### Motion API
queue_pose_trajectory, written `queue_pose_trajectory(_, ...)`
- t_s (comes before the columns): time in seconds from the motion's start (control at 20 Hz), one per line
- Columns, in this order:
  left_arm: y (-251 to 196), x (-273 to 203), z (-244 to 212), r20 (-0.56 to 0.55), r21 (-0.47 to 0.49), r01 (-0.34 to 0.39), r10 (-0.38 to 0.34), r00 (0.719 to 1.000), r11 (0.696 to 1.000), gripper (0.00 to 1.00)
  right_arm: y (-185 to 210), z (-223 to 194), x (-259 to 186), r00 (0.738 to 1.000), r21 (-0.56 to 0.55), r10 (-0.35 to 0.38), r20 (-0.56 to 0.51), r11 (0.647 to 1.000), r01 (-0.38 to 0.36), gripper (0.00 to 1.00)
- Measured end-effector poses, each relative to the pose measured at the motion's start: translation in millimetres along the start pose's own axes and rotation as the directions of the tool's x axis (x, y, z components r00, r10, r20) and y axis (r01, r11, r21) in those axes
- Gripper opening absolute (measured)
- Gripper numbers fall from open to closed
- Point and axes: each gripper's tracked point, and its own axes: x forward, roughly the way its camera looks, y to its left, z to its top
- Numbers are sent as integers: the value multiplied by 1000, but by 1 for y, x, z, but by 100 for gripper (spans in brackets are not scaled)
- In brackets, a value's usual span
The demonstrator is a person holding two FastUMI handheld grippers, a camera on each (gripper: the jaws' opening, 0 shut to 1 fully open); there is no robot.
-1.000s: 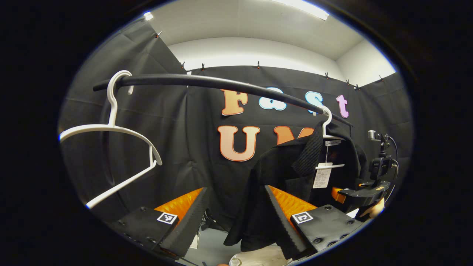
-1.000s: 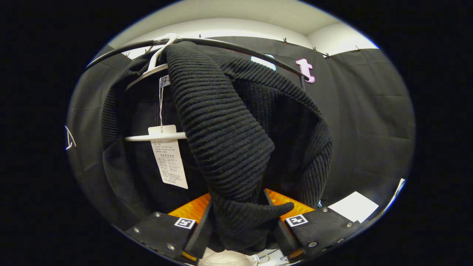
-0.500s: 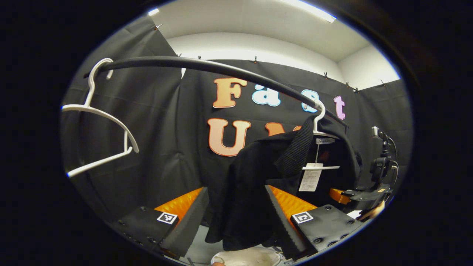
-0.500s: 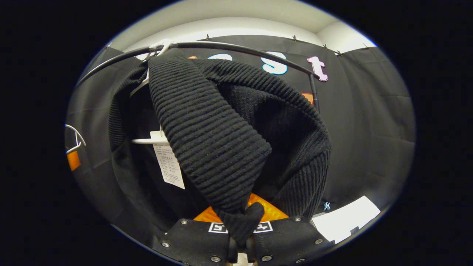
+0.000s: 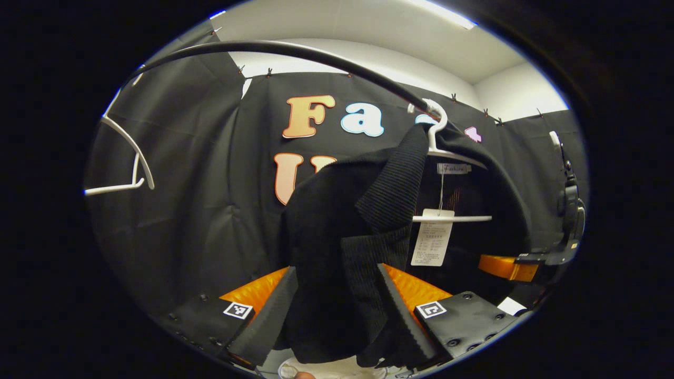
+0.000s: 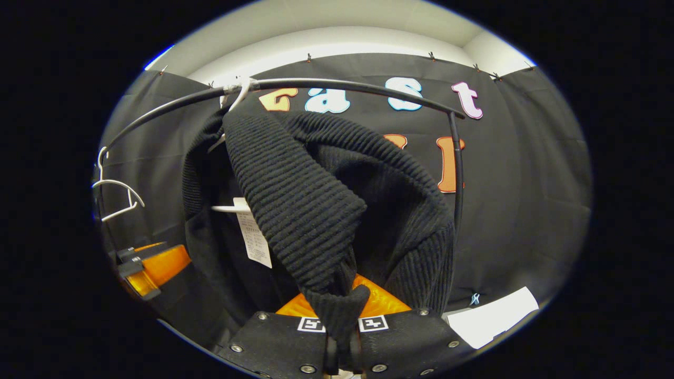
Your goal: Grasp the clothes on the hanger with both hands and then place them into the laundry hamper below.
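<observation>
Lit evenly from above by a ceiling strip [image 5: 441,12], bright at the top of the left gripper view. Dim below, black sweater [image 6: 310,210] swallowing detail in shadow. Strong fisheye bending of the rail [image 5: 295,55]. Sharp centrally, no glare, slight softness at the rims.

Black ribbed knit garment [image 6: 310,210], on white hanger [image 5: 439,142].
Hung from rail, paper tag [image 5: 432,243] dangling inside; folds bunched low; hamper rim [image 5: 337,368] below.
</observation>
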Motion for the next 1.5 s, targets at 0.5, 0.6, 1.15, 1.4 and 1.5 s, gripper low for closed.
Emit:
queue_pose_trajectory(0.5,0,41,-31,-8,-25,-90,89,996,996,94,-24,39,-41,996,-18,51,75,999,-49,15)
queue_pose_trajectory(0.6,-6,49,-31,-2,-31,-68,68,998,997,97,-28,47,-47,994,-30,65,92,998,-62,15)
queue_pose_trajectory(1.15,-8,85,-41,-25,-7,-64,64,998,998,46,-37,77,-70,985,-46,115,126,993,-110,13)
queue_pose_trajectory(1.4,18,81,-35,-62,-42,-127,124,990,991,7,-57,98,-69,982,-32,87,168,996,-82,13)
queue_pose_trajectory(1.5,26,71,-26,-53,-24,-112,110,992,993,4,-61,106,-68,980,-24,81,180,997,-78,13)
